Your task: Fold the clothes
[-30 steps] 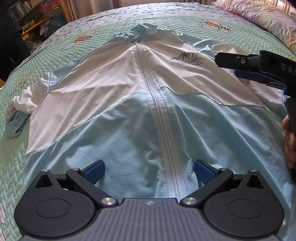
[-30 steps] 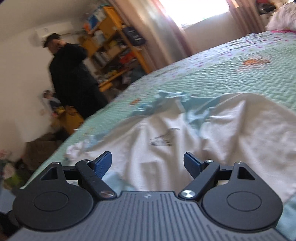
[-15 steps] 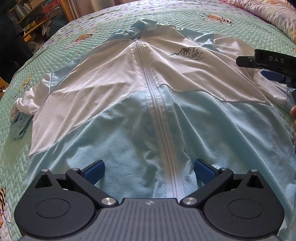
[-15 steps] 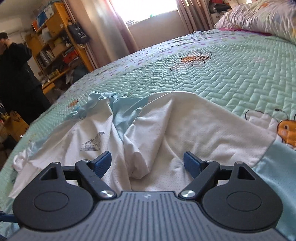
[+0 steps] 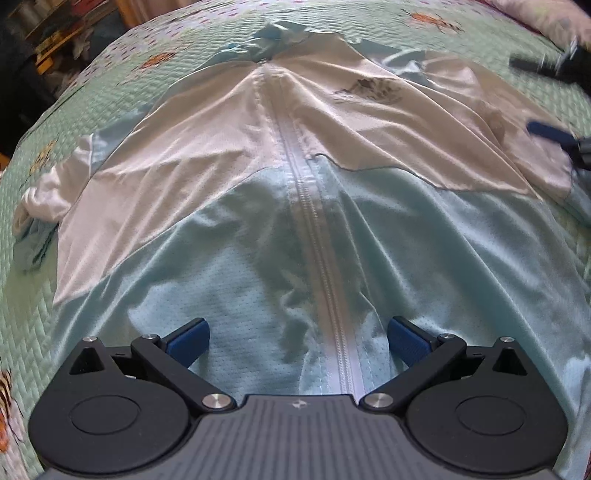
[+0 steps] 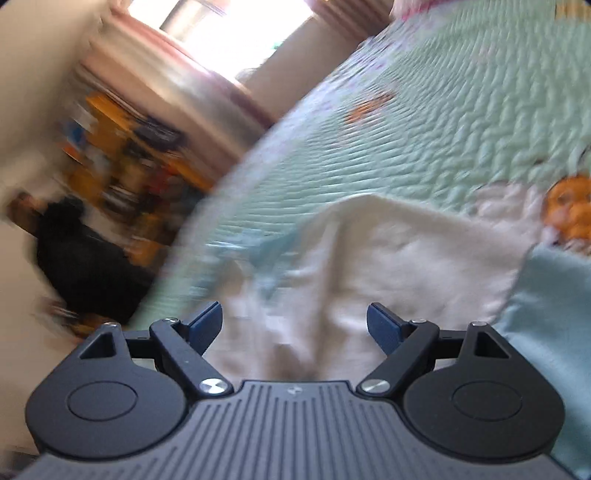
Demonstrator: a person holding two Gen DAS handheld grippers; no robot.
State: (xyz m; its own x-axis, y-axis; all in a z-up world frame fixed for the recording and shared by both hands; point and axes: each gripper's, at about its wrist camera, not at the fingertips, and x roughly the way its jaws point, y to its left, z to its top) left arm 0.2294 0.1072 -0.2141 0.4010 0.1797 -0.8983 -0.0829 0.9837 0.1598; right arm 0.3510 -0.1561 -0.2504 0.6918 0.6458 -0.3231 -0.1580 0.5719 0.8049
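Note:
A white and light-blue zip jacket (image 5: 295, 192) lies front up on the green quilted bed, collar at the far end. My left gripper (image 5: 298, 338) is open and empty over the hem, astride the zipper (image 5: 317, 236). The left sleeve (image 5: 44, 199) is bunched at the left. My right gripper (image 6: 294, 325) is open and empty, tilted, just above the white right sleeve (image 6: 388, 251); it also shows, blurred, at the right edge of the left wrist view (image 5: 554, 99).
The green quilt (image 5: 33, 295) surrounds the jacket. A pillow (image 5: 543, 14) lies at the far right. In the right wrist view a person in black (image 6: 81, 266) stands by an orange bookshelf (image 6: 122, 155) beyond the bed.
The left gripper has moved slightly forward over the hem. The right gripper has dropped closer to the right sleeve and rolled to a tilt, blurring its view. Both stay open.

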